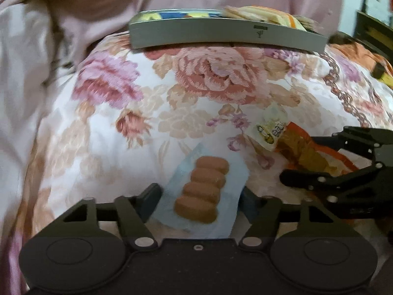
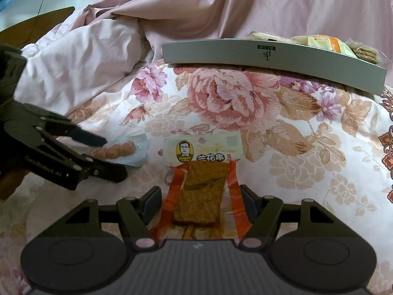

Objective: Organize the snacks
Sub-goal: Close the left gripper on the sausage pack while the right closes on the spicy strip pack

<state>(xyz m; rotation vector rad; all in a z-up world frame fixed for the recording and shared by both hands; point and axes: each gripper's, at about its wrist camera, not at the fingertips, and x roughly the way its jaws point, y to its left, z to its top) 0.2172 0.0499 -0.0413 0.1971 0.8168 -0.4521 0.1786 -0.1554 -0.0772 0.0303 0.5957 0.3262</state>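
A clear blue packet of small brown sausages (image 1: 201, 191) lies between the fingers of my left gripper (image 1: 200, 199), which close on its edges; the packet also shows in the right wrist view (image 2: 118, 151). An orange packet with a brown tofu slab (image 2: 200, 191) and a white label lies between the fingers of my right gripper (image 2: 201, 201), which close on its sides; the packet also shows in the left wrist view (image 1: 304, 152). Both packets rest on the floral quilt (image 2: 270, 123). The grey tray (image 2: 270, 56) stands further away and holds several wrapped snacks (image 2: 319, 43).
Pink bedding (image 2: 86, 68) is heaped at the left and behind the tray. The tray's left half (image 1: 172, 16) shows a printed base. A dark wooden surface (image 2: 36, 24) lies at the far left edge.
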